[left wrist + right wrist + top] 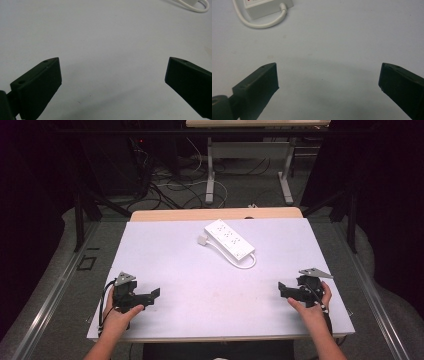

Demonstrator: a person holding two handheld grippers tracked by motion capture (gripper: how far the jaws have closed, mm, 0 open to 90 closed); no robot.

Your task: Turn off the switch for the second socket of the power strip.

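The power strip (229,239) lies on the far half of the table (165,255), a little right of its middle, well apart from both hands. Its long axis runs diagonally, from far left to near right, with the white cable (248,261) looping off the near right end and a plug (202,239) just beside the far left end. The right hand-held gripper (281,288) sits at the near right edge and the left hand-held gripper (156,293) at the near left; the strip's cable end looks closer to the right one, so that hand seems better placed to reach it. Both stand wide open with nothing between the jaws.

The right gripper view catches the strip's end (268,7) where the cable (259,24) leaves it; the left gripper view catches just the cable loop (197,7) at its top right corner.
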